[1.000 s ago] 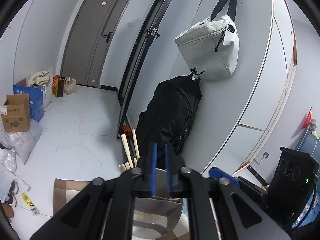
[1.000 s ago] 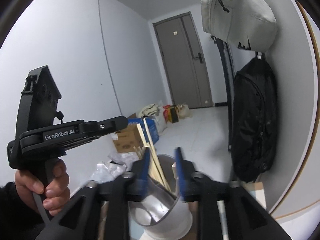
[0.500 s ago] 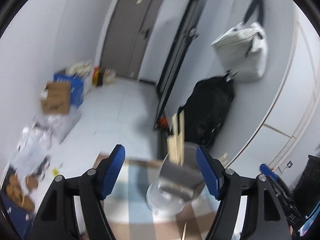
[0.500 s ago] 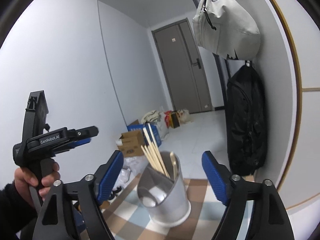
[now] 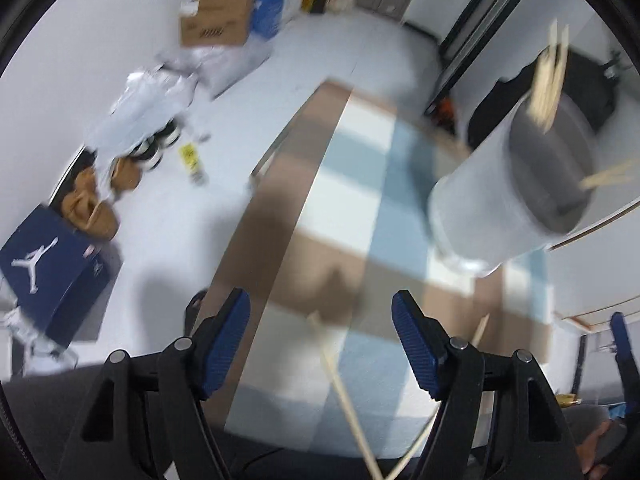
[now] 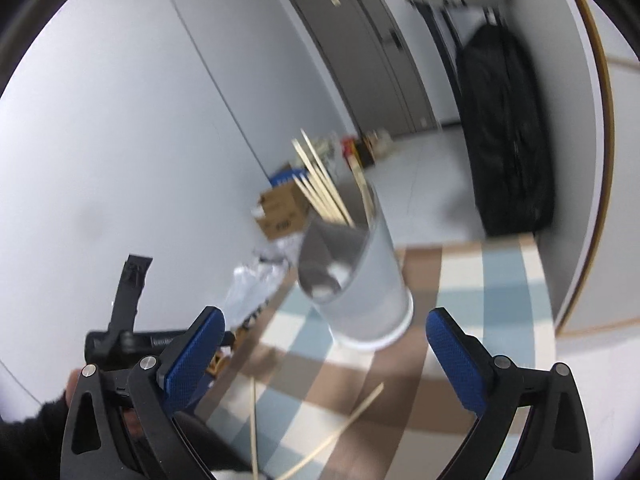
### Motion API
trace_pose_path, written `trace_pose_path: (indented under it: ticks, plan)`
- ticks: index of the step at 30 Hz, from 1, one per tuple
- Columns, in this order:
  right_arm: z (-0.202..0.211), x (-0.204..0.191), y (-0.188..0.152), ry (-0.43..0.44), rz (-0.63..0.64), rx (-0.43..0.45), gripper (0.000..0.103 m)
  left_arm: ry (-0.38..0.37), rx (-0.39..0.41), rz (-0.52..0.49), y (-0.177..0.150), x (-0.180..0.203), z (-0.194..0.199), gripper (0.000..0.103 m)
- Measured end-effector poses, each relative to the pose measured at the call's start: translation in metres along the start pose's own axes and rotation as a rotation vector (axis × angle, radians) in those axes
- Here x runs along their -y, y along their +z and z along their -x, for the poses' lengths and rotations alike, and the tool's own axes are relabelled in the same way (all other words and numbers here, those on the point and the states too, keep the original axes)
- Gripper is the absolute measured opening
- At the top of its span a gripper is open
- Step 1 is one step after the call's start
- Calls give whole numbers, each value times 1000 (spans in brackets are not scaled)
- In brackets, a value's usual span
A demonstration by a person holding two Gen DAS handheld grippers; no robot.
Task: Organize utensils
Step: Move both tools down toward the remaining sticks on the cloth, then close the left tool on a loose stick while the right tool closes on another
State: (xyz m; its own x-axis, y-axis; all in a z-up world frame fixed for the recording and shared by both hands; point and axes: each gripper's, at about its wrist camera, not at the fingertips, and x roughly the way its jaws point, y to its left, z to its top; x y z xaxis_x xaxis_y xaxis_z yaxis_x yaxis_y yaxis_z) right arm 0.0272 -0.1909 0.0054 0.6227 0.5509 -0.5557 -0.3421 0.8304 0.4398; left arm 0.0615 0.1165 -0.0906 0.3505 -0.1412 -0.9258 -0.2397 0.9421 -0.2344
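Right wrist view: right tool [image 6: 322, 354] opening wide, nothing between pads; metal holder [image 6: 356, 280] with chopsticks [image 6: 320, 190] upright on checked surface [image 6: 500, 280]. Left tool [image 5: 320, 340] spread, empty; loose chopsticks [image 5: 344, 392] near surface's close edge.

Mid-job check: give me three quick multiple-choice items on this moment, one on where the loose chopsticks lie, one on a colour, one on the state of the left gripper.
1. Where do the loose chopsticks lie?
A. On the checked cloth in front of the metal cup
B. On the floor beside the cardboard box
C. Across the cup's rim

2. What colour are the pads of the left gripper?
A. Red
B. Blue
C. Green

3. What state is the left gripper in?
A. Shut on a chopstick
B. Shut on the cup
C. Open, pressing on nothing

Answers:
1 A: both views show thin sticks flat on the checked cloth, nearer the cameras than the metal cup.
2 B: the left wrist view shows blue pads.
3 C: its jaws stand apart, and a stick lies on the cloth between them, untouched.
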Motion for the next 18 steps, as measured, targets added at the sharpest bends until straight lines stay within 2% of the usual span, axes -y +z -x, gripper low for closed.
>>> trace_pose_path:
  ticks: [4,7,9,12,13,15,17,18]
  plan:
    - [-16,14,-10,-8,-80,-108,102,44,-69,-27,-10,9,-24,69]
    - [-20,17,-15,-15,-101,-141,102,88,-89,-57,-12,15,-35,58]
    - [-22,20,-17,-18,-114,-164,102,101,-107,-62,-19,14,-38,46]
    - [-24,23,-21,-21,-128,-192,102,156,-83,-96,-21,17,-33,41]
    - [-24,24,-22,-20,-135,-194,102,170,-74,-94,-22,17,-32,37]
    - [-26,27,-23,-18,-150,-208,102,202,-49,-93,-23,18,-30,16]
    - [-31,31,-27,-24,-163,-242,102,186,-40,-108,-23,22,-30,4]
    - [-35,33,-31,-28,-171,-268,102,182,-37,-115,-23,23,-30,2]
